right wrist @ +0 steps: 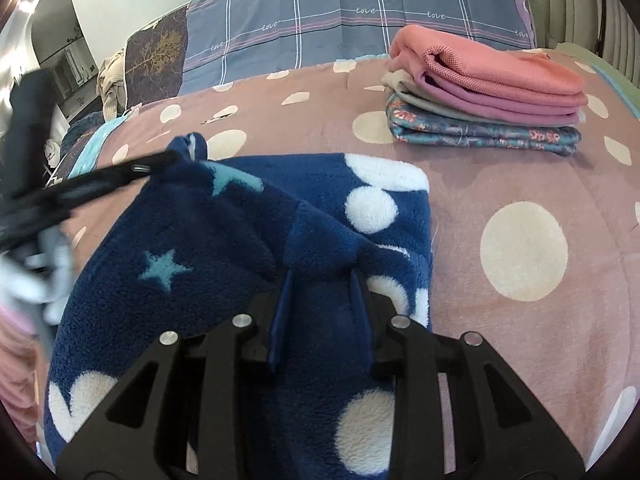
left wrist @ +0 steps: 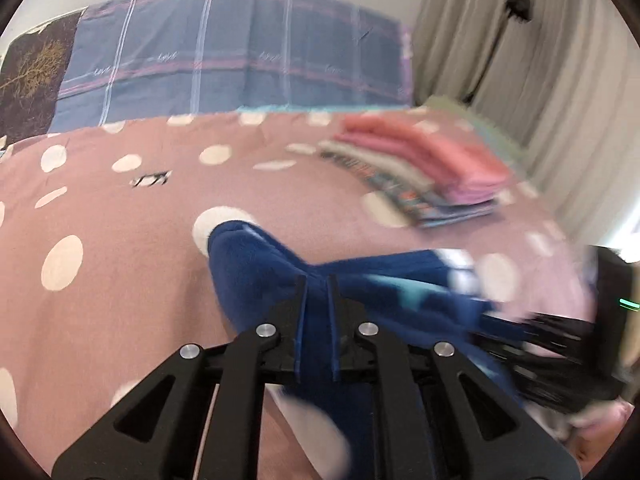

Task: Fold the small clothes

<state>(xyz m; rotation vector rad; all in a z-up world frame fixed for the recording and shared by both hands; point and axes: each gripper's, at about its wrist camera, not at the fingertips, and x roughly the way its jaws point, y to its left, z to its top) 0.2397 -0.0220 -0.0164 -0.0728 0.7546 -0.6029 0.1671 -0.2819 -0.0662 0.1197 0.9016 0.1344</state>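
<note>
left gripper (left wrist: 317, 286): jaws pressed together on a bunched fold of the navy fleece garment with white dots and pale blue stars (left wrist: 256, 264), which rises between them and spills to the right. right gripper (right wrist: 322, 282): jaws clamped on a raised ridge of the same garment (right wrist: 240, 232), fleece filling the gap between them. the garment lies partly lifted on the pink bed cover with cream dots (right wrist: 520, 300). a stack of folded clothes, coral on top (right wrist: 484, 96), sits beyond on the bed, well apart. a blue plaid pillow (right wrist: 340, 12) lies behind.
</note>
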